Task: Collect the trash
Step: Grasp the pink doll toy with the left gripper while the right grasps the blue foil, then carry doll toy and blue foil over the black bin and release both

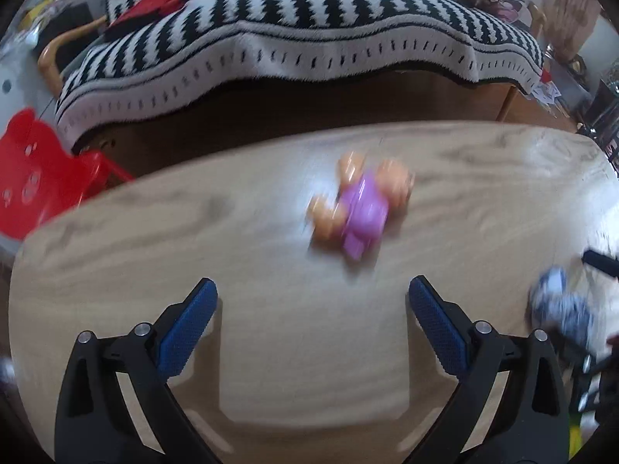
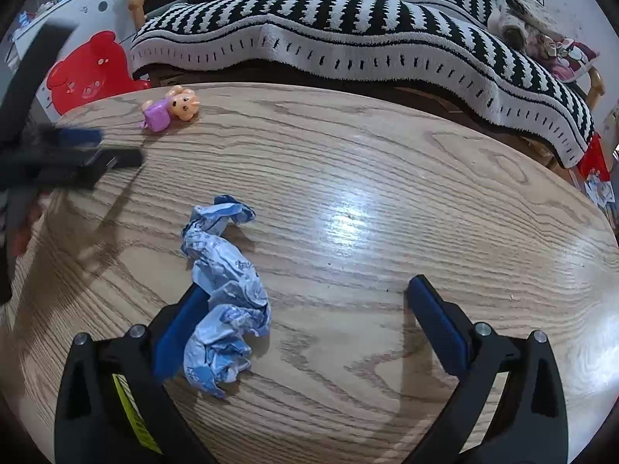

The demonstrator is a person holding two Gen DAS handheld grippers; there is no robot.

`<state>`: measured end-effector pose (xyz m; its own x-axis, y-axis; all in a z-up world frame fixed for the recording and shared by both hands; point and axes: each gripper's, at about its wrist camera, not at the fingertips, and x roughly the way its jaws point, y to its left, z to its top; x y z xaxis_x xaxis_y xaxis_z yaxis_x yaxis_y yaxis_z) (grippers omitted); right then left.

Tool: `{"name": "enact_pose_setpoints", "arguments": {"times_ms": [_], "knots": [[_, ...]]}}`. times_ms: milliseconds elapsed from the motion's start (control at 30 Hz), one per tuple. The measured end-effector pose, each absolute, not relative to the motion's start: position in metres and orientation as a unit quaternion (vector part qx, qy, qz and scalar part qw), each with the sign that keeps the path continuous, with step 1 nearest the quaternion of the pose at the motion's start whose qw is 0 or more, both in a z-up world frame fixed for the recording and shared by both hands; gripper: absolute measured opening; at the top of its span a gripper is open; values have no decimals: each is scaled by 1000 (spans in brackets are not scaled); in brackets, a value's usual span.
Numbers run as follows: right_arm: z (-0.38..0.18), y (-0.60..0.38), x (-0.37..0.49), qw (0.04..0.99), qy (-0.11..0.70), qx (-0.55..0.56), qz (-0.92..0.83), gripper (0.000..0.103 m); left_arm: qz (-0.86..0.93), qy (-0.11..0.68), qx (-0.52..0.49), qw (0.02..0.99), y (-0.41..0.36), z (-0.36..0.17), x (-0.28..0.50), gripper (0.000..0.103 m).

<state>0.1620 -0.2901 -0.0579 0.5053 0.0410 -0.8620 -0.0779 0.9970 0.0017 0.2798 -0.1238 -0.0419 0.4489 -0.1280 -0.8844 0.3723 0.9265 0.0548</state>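
Crumpled wrapper [image 2: 222, 294] lies touching open right gripper's [image 2: 313, 290] left pad.

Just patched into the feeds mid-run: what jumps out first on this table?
The crumpled blue wrapper lies on the wooden table, resting against the inner pad of the open right gripper. Farther off, near the table's far edge, a small toy figure in purple lies on its side; the open left gripper faces it in a blurred view. Behind the table hangs a black-and-white striped blanket.
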Motion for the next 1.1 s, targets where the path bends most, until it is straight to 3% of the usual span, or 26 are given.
{"name": "enact_pose_setpoints", "arguments": {"times_ms": [100,133,167,200,233,400,567,867,1100], "knots": [[-57,-290,162,865,500,-20,38,97,-160,494,148,842,-144,-45,294,96],[-57,-290,161,867,497,-20,43,92,-174,488,147,842,-149,-46,297,93],[-54,-288,158,871,488,-26,52,85,-188,482,138,845,-150,-45,298,70],[-51,-286,155,873,483,-27,57,54,-194,471,126,851,-150,-42,299,41],[-48,-286,152,874,481,-26,58,25,-195,468,128,852,-151,-41,299,37],[-38,-293,124,882,469,-15,44,26,-209,495,97,838,-141,-34,276,36],[-8,-315,81,893,448,25,28,26,-233,474,110,842,-143,1,216,37],[42,-363,-22,905,419,68,-24,26,-305,417,138,845,-193,74,89,37],[58,-433,-149,904,403,92,-110,26,-403,402,146,809,-265,80,-23,37]]}}
